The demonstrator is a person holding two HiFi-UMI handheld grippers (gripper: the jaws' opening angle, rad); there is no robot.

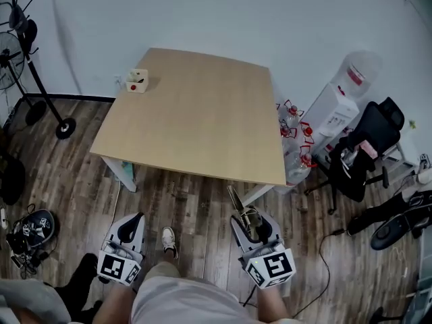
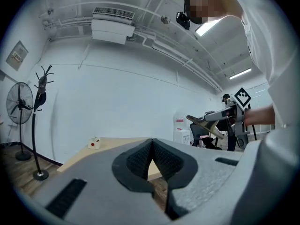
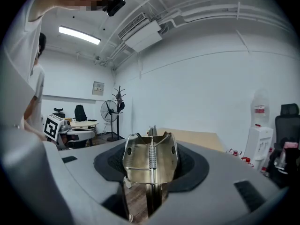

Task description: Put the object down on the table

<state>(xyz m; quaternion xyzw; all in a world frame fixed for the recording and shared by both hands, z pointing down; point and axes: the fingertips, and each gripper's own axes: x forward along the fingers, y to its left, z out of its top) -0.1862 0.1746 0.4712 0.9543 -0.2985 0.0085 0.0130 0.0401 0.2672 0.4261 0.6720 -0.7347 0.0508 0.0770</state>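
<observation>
Head view: a light wooden table [image 1: 196, 113] is seen from above, and both grippers are held low over the plank floor [image 1: 67, 181], short of the table's near edge. So nothing's been put down yet. The only thing on the tabletop is a small box with a red button [image 1: 137, 80], parked at the far left corner.

The right gripper [image 1: 247, 220] is clamped on a metal spring clip [image 1: 241, 209]. In the right gripper view the clip is pinched between the two pads, its coil spring running down the middle and its long end pointed toward the table. In the head view that end is seen close to the table's near edge but still over the floor.

In the left gripper view, the left gripper [image 1: 133, 220] is seen with its fingers pressed together at the tips, only a small wedge of gap left below them and nothing caught in it.

Off to the right of the table, a water dispenser [image 1: 336, 105] and a black office chair [image 1: 372, 137] can be made out. A coat stand [image 1: 40, 79] is parked on the left by the wall.
</observation>
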